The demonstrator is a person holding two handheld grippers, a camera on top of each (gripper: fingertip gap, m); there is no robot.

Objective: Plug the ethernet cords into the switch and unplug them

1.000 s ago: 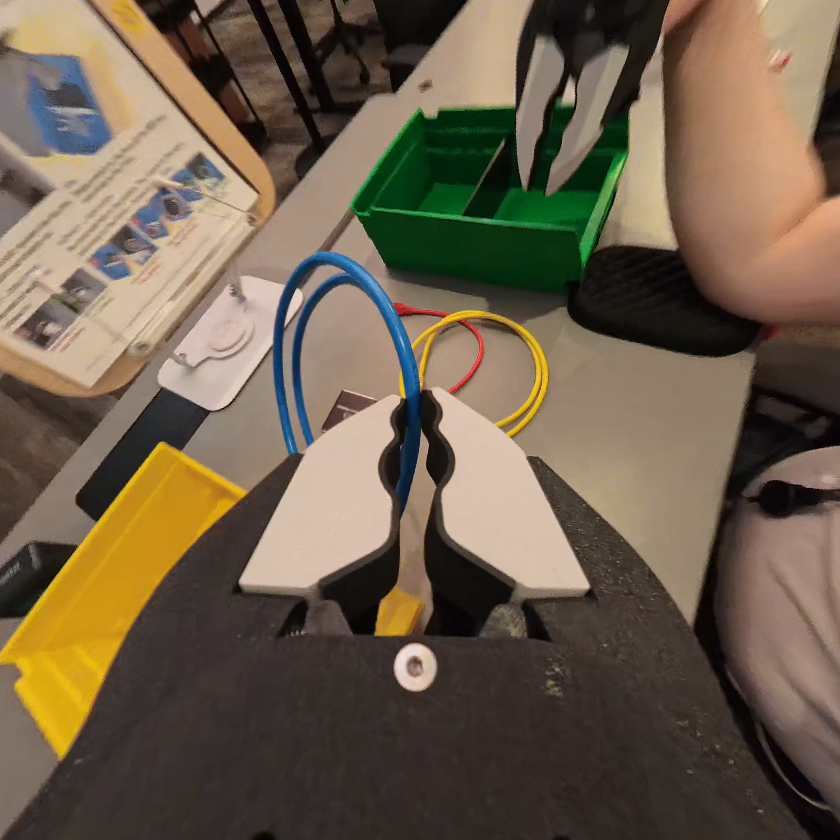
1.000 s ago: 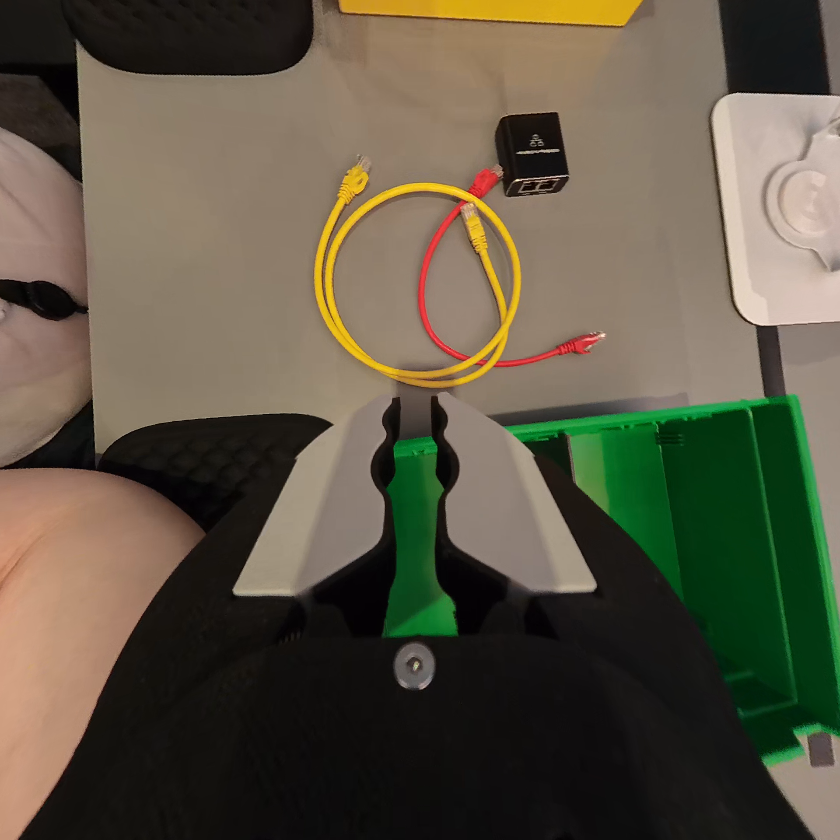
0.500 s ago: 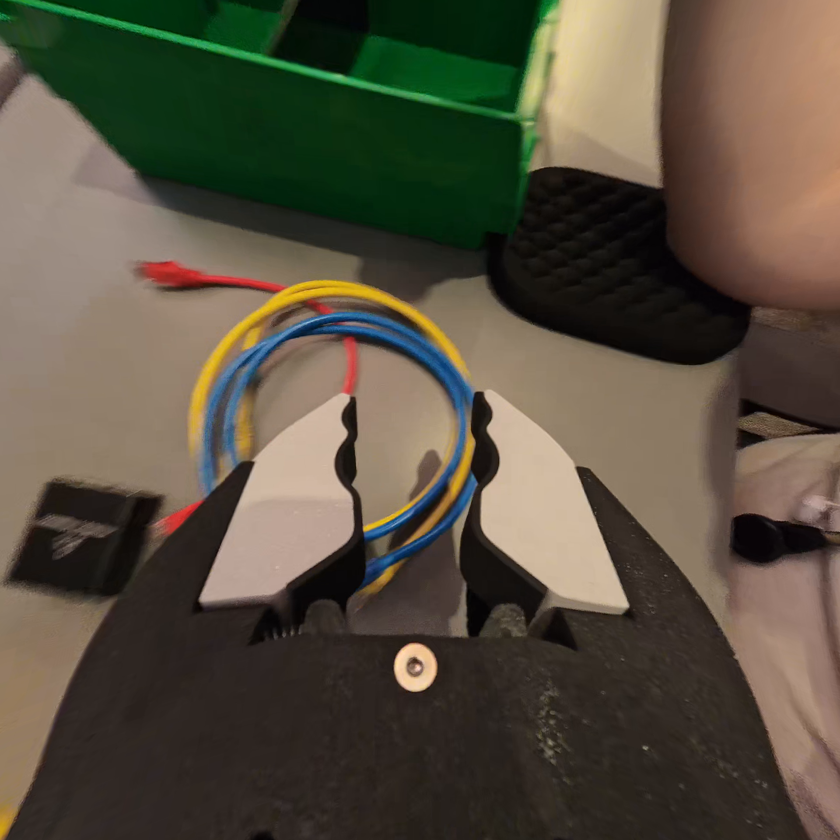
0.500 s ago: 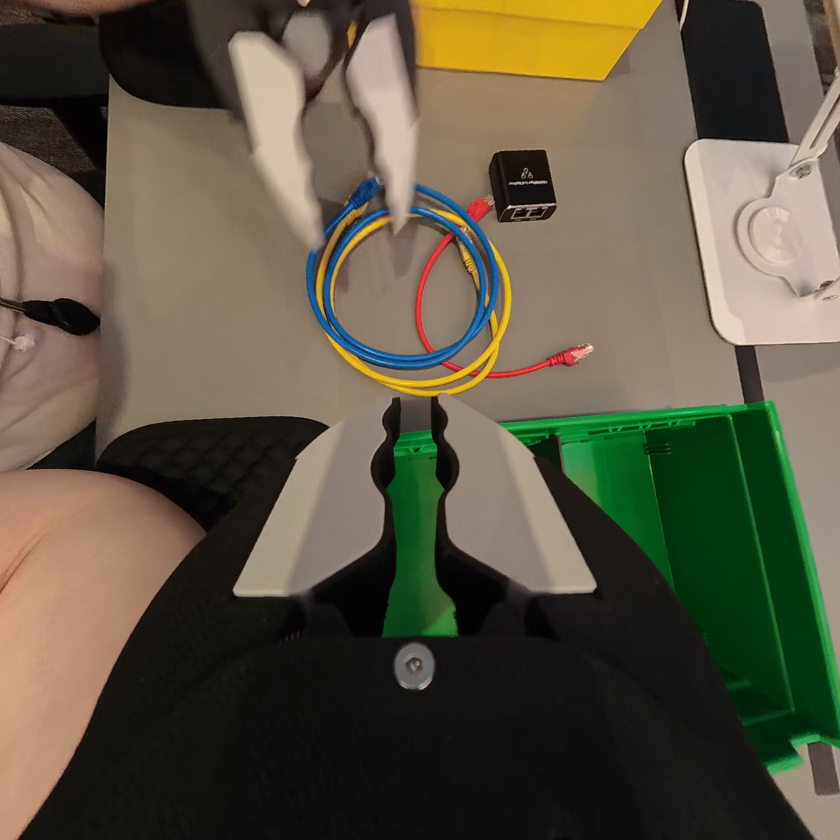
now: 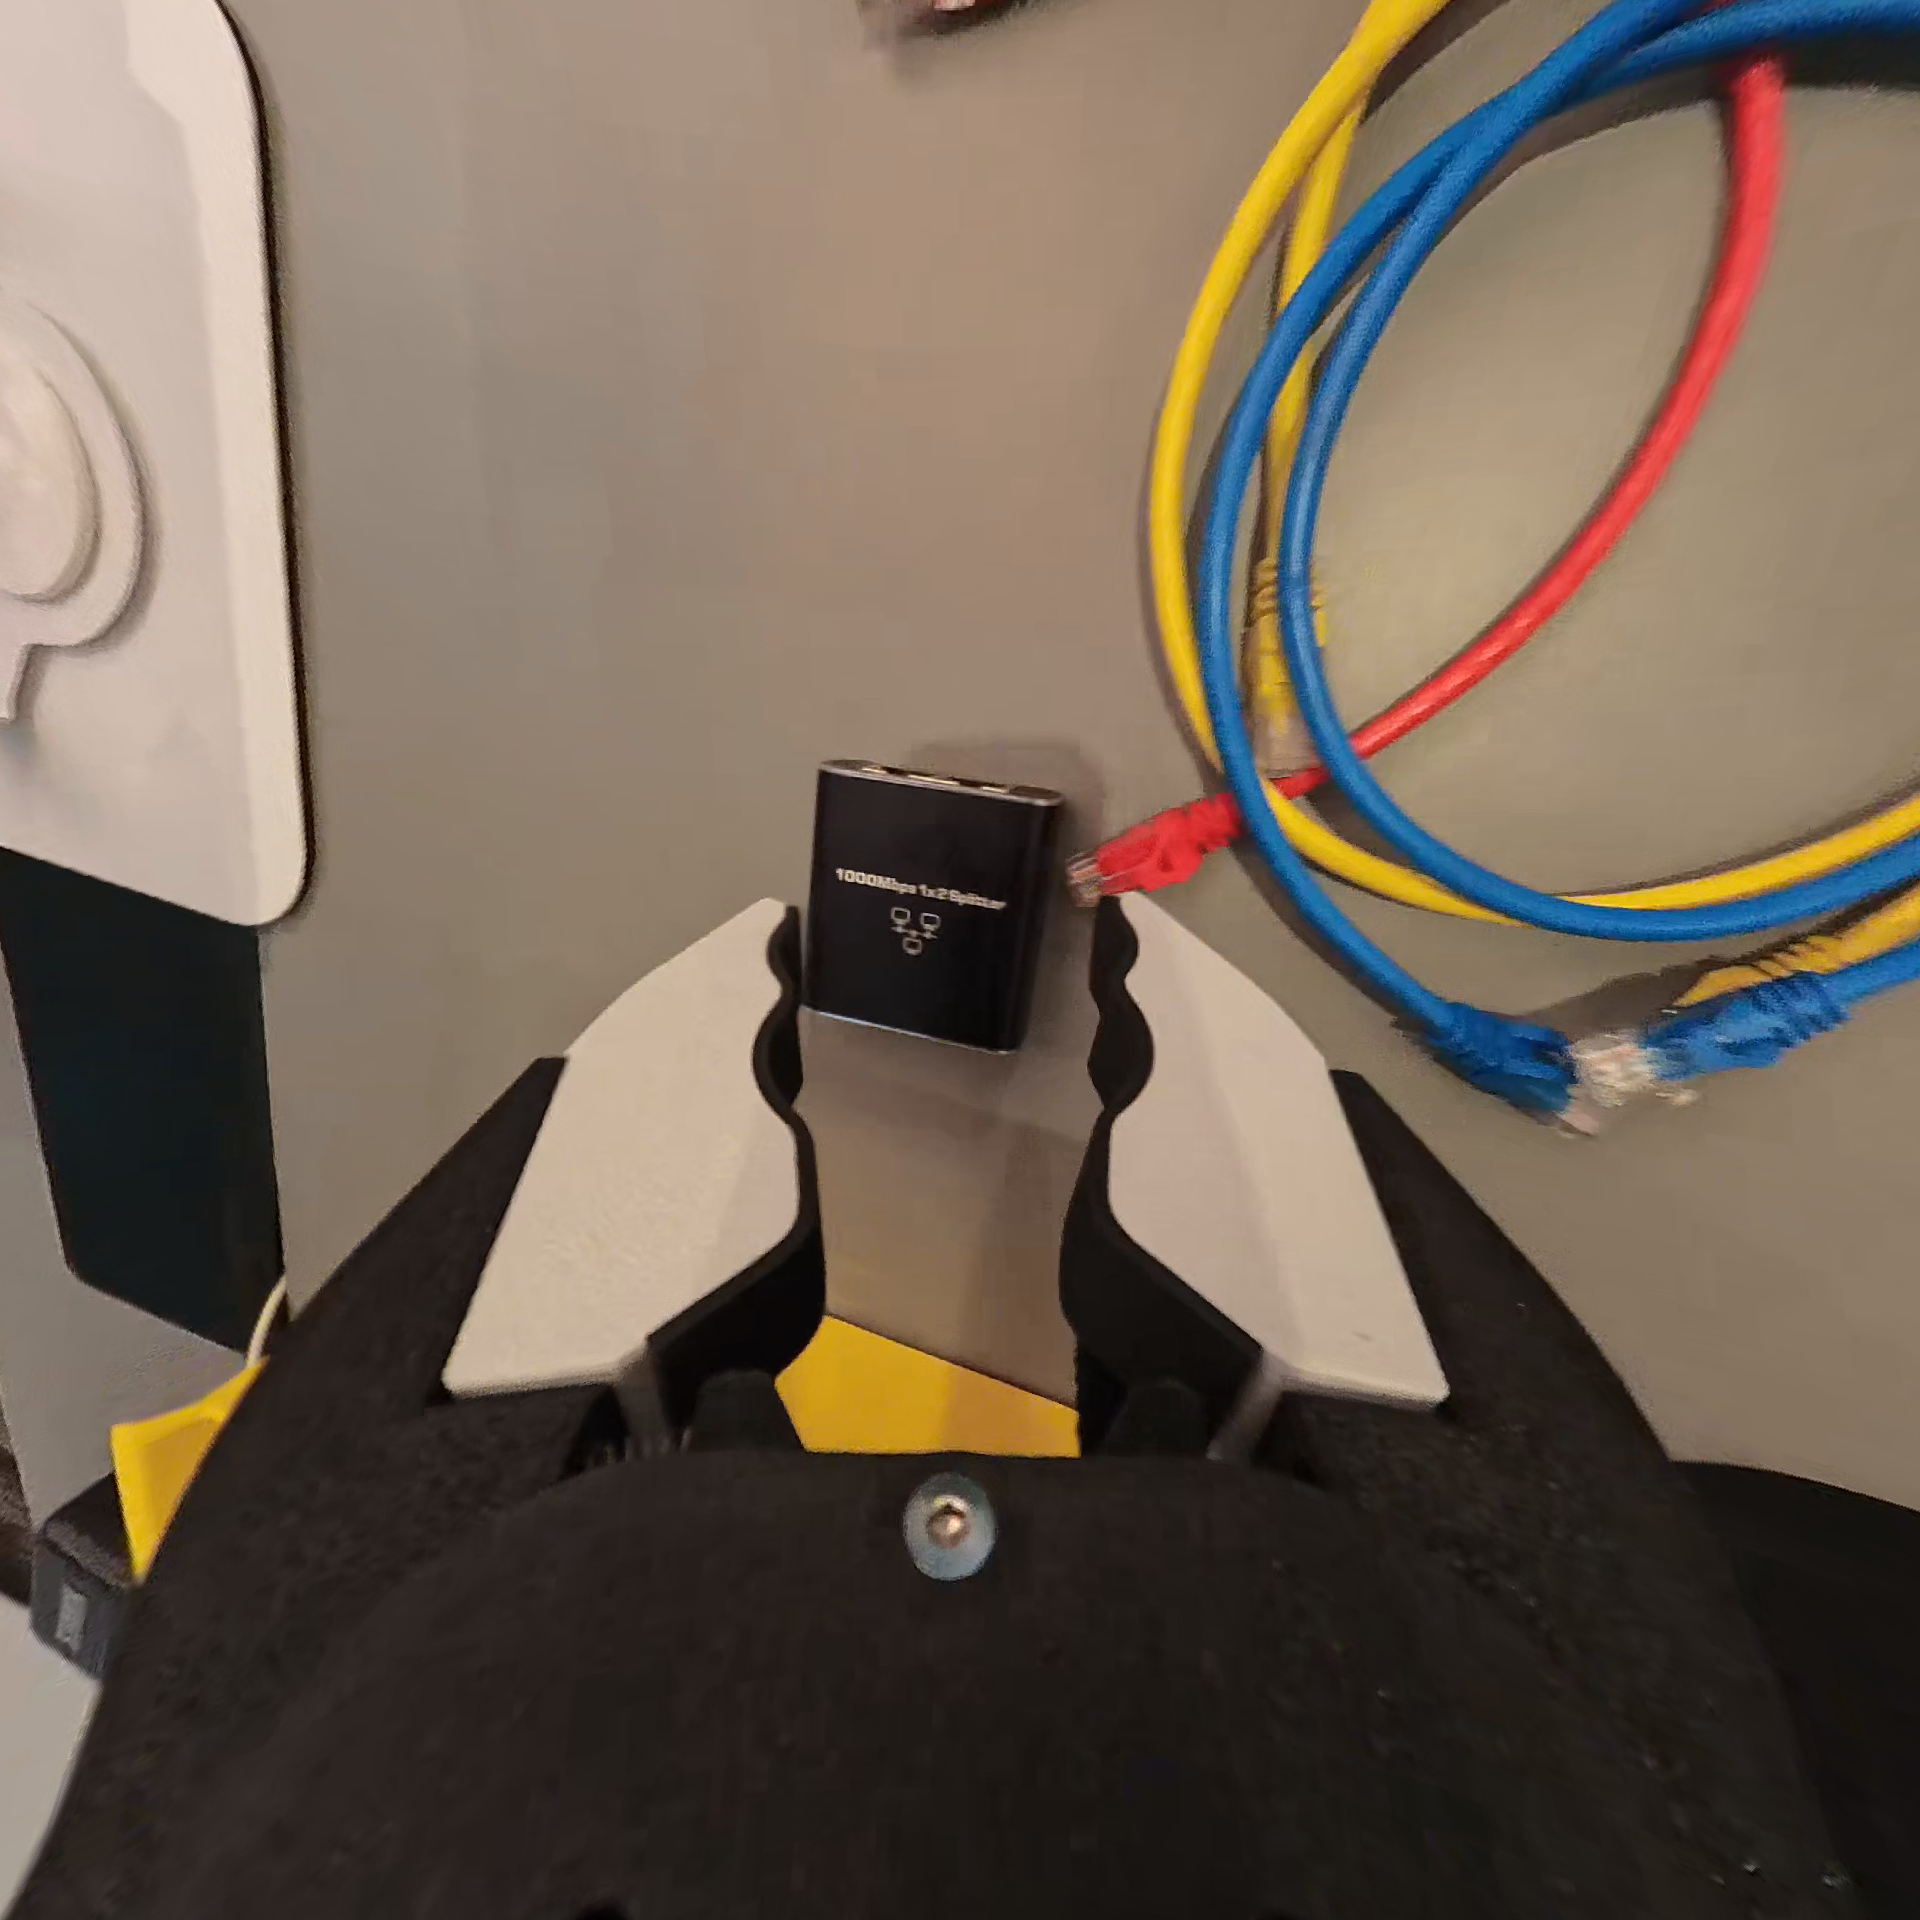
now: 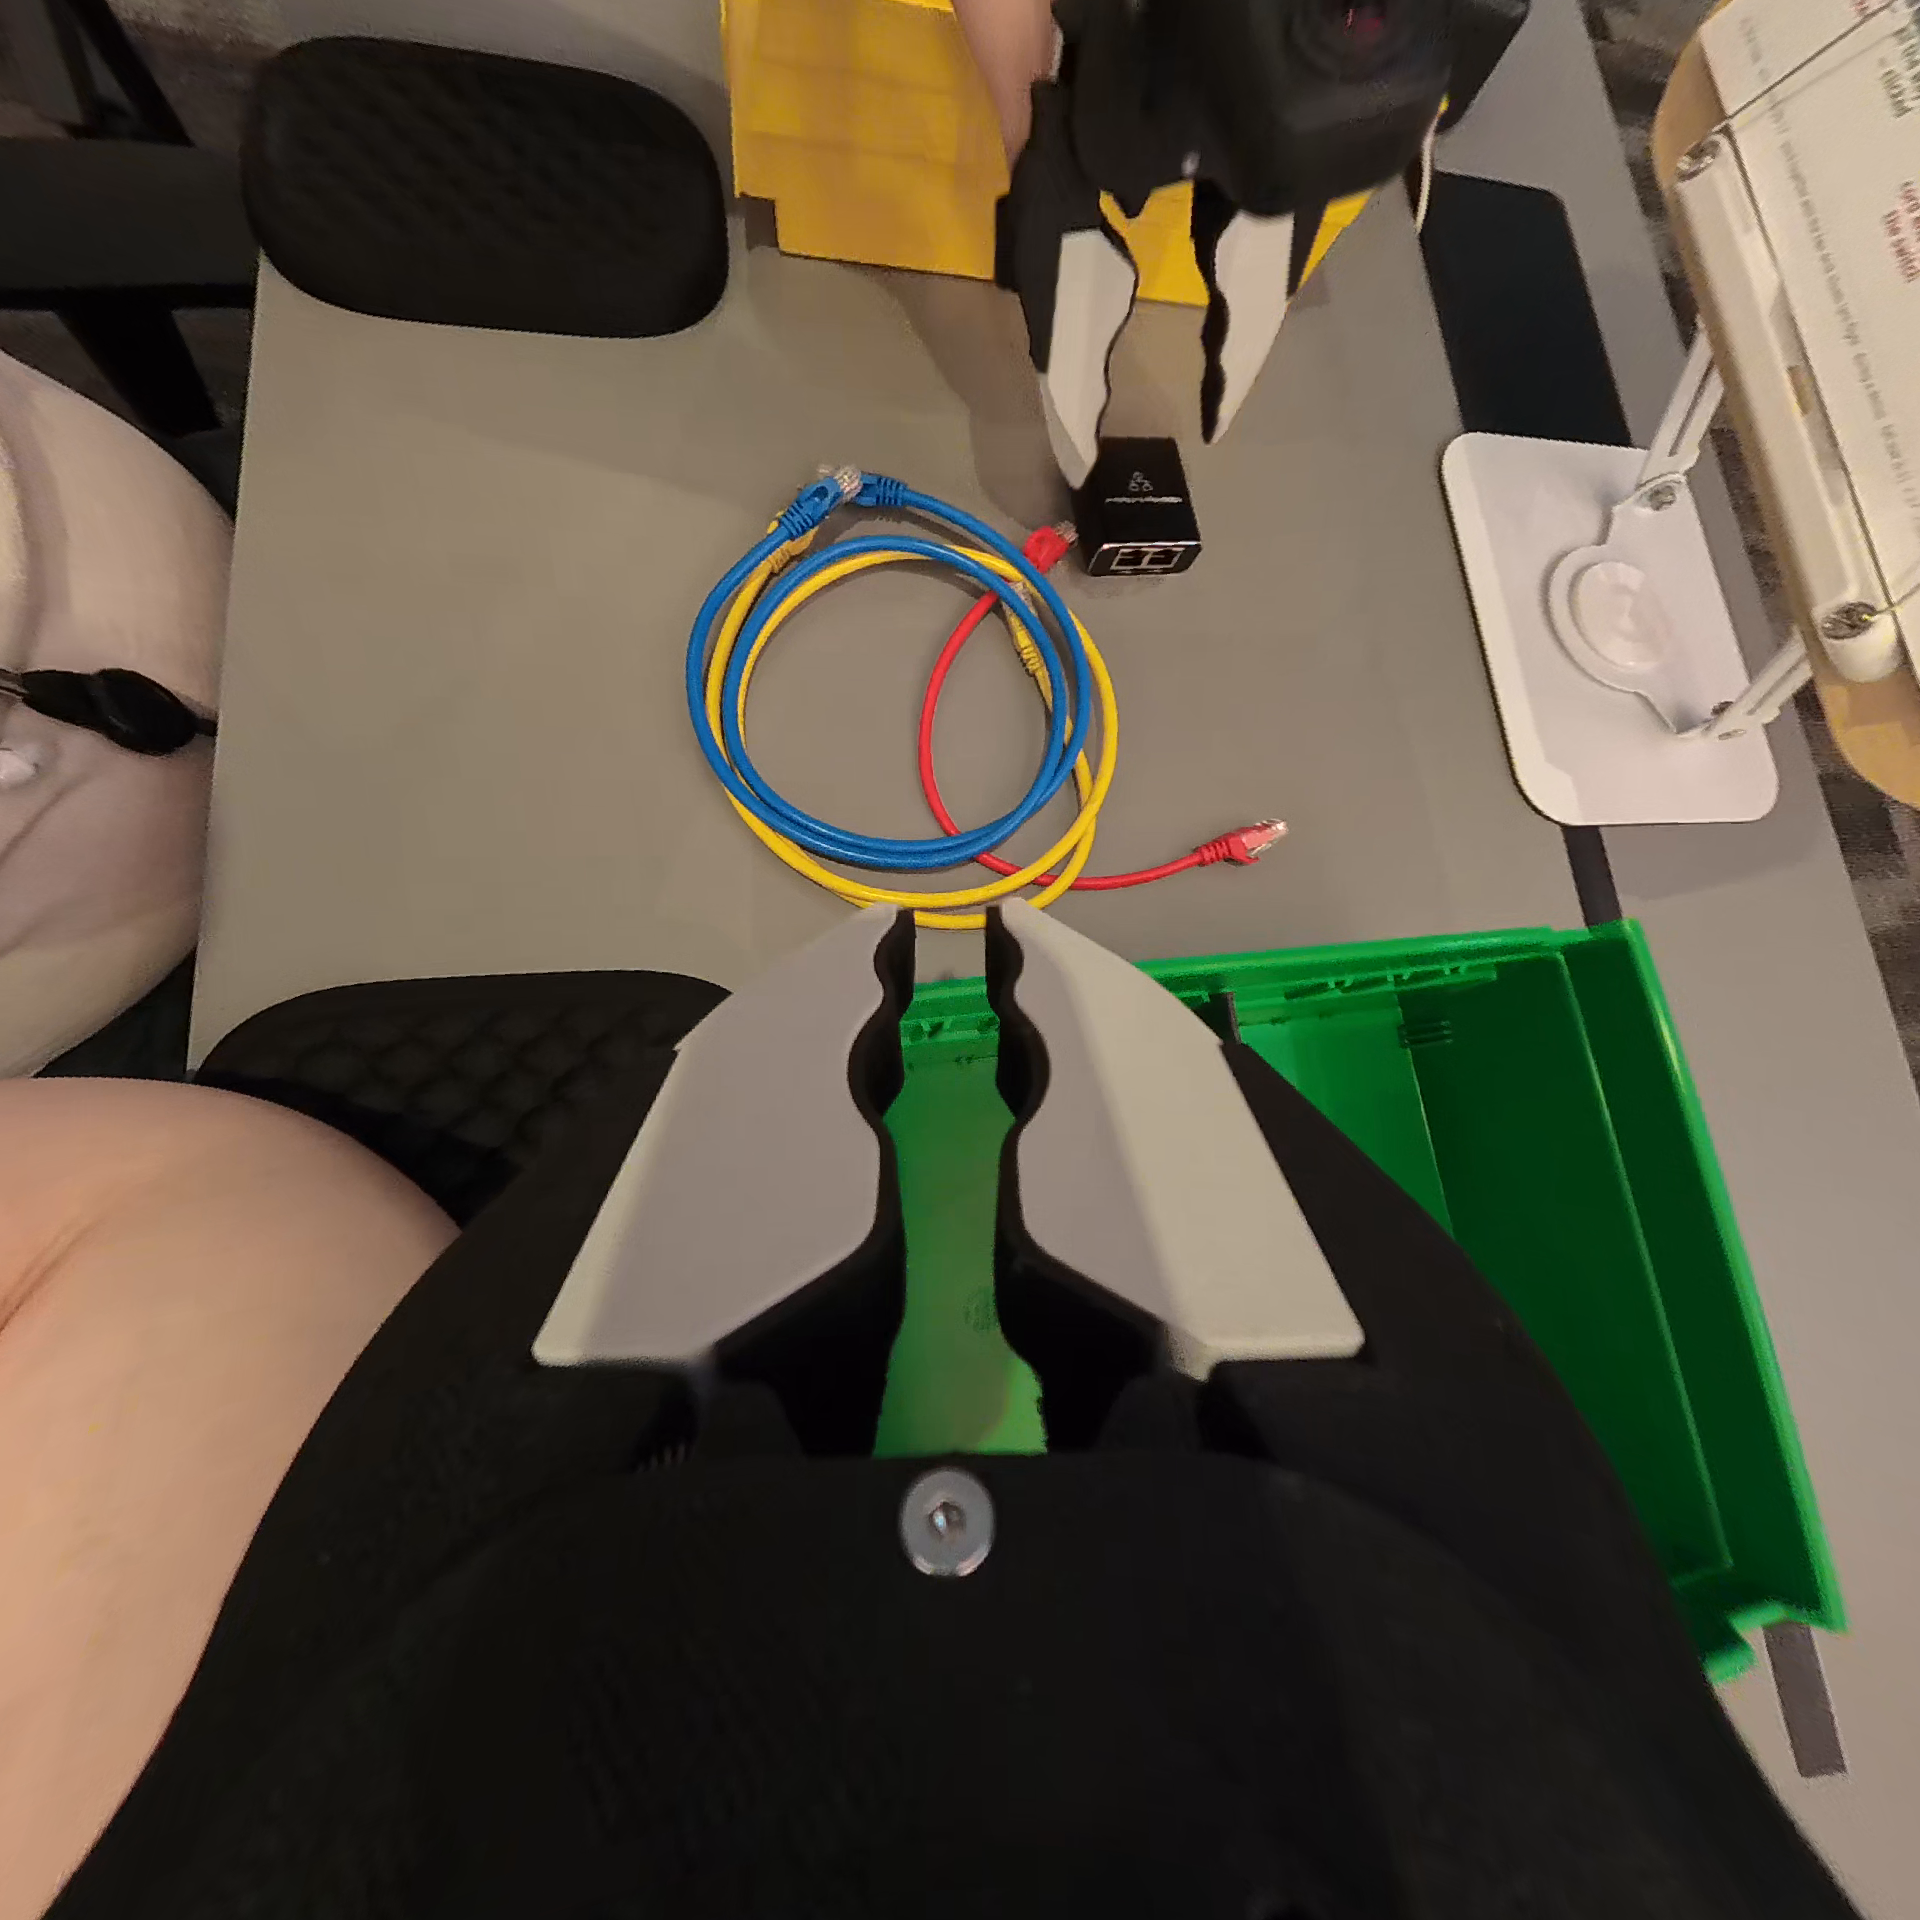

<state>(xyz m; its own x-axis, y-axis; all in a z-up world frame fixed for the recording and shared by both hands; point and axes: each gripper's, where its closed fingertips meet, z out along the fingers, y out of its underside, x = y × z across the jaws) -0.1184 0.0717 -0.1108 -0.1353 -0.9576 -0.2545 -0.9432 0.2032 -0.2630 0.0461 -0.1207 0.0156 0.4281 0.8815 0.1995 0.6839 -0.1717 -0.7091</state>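
Between the spread fingers of the left gripper point(image 5: 940, 914) the black switch point(image 5: 928, 914) lies on the grey table point(image 5: 675, 468), a gap at its right side, with bare table beyond its far edge. From the right wrist view, the right gripper point(image 6: 951, 914) hangs slightly parted and bare over the green bin point(image 6: 1558, 1195) rim, while the coiled cords point(image 6: 894, 717) lie just beside the switch point(image 6: 1138, 509).

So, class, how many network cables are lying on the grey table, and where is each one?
3. The blue cable is coiled on the yellow cable; the red cable loops through both, one plug beside the black box.
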